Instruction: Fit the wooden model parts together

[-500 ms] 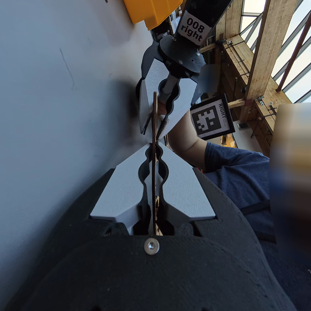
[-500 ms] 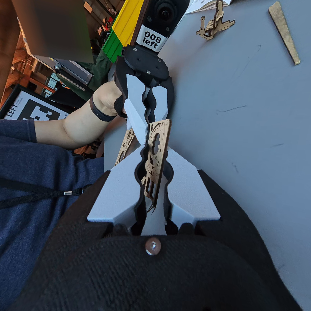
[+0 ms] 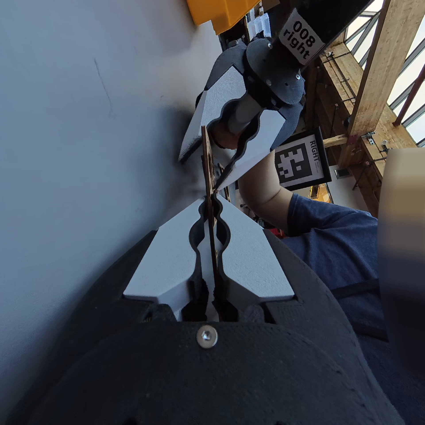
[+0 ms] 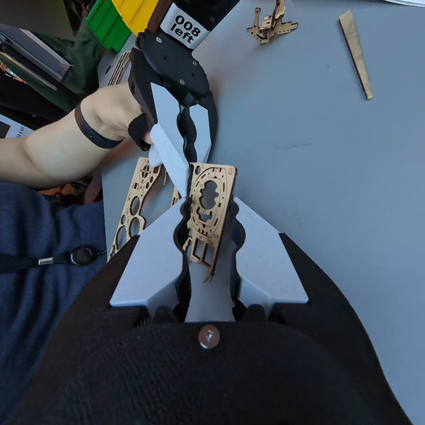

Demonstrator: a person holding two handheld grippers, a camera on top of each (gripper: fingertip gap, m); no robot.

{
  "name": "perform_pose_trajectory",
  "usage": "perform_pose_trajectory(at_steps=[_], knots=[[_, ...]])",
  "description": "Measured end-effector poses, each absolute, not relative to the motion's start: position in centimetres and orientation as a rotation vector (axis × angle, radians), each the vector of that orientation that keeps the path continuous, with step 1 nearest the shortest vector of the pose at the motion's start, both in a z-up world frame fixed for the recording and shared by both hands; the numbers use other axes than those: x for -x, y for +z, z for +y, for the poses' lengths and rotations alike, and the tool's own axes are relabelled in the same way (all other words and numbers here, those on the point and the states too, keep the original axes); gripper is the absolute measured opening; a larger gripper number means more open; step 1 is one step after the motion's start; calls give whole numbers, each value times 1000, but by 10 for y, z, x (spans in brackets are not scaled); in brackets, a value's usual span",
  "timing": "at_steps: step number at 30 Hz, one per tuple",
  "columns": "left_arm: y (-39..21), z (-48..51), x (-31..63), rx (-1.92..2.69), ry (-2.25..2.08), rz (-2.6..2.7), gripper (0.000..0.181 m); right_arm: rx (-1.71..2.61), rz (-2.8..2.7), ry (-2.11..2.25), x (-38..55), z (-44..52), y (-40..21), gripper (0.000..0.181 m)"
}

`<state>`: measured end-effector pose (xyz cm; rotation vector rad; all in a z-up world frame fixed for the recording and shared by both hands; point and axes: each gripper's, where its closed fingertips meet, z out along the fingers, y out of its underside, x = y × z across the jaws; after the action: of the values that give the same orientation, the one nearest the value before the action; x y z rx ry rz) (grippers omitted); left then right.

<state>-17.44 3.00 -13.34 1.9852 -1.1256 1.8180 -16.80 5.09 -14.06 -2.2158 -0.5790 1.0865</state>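
Wooden sheet (image 4: 212, 207) w/ laser-cut parts is held edge-up above grey table (image 4: 322, 184), pinched by left gripper (image 3: 211, 202). Right gripper (image 4: 208, 200) is spread around sheet. Small wooden assembly (image 4: 270, 25) & wood strip (image 4: 355, 53) lie well beyond sheet.

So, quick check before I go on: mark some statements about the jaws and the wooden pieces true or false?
1. The left gripper is shut on the wooden sheet. True.
2. The right gripper is clamped tight on that sheet. False: its jaws stand apart, with the sheet between them.
3. A second cut-out sheet lies on the grey table. True.
4. The wooden strip is held by a gripper. False: it lies on the table, away from both.
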Motion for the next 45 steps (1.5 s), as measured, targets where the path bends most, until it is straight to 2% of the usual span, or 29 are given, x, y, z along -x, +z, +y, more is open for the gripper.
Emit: perform_pose_trajectory(at_steps=[7, 45], knots=[[-134, 29, 174, -1986, 1814, -1136, 1, 2202, -566, 1151, 168, 51, -140, 27], [-142, 30, 173, -2064, 1748, -1187, 1, 2284, -590, 969, 165, 51, -149, 29]])
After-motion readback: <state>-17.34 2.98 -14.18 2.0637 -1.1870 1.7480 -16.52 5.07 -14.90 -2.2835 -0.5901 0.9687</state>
